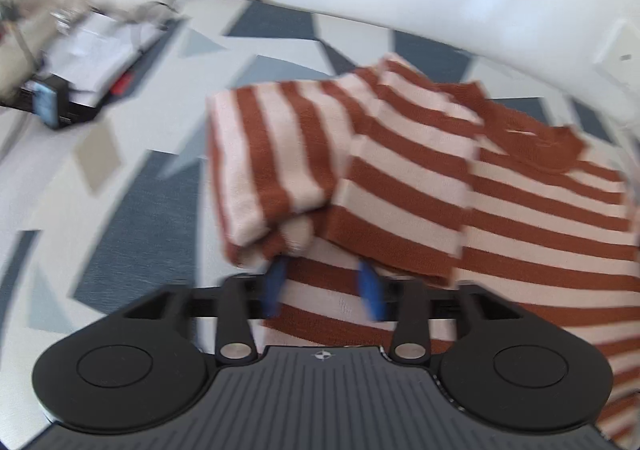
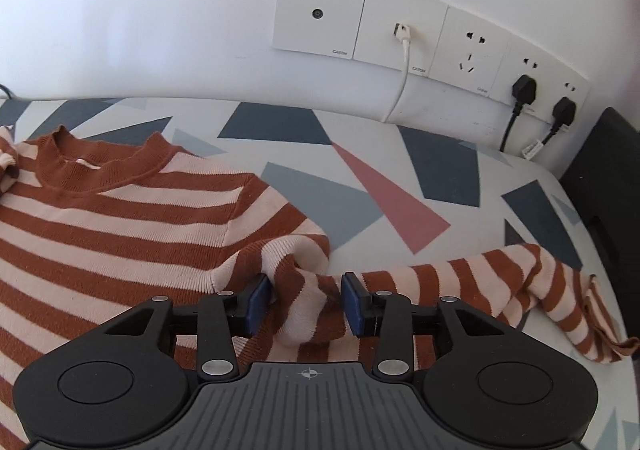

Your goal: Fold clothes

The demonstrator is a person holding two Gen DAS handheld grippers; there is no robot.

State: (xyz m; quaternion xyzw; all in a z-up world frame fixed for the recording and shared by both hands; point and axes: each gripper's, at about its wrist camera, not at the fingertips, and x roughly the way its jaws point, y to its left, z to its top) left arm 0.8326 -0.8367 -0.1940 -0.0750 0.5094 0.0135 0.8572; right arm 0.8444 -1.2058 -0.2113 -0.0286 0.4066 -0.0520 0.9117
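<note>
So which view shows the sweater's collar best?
The right wrist view: the collar is sharp, its whole ribbed ring lying open. In the left wrist view the collar is motion-blurred and seen edge-on near the frame's right side.

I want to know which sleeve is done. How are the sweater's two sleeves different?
The left sleeve is already folded across the sweater; the right sleeve lies stretched out on the cloth. The left sleeve is doubled up in layers; the right sleeve is one long strip, bunched where the right gripper straddles it. Both have the same rust and pale pink stripes.
</note>
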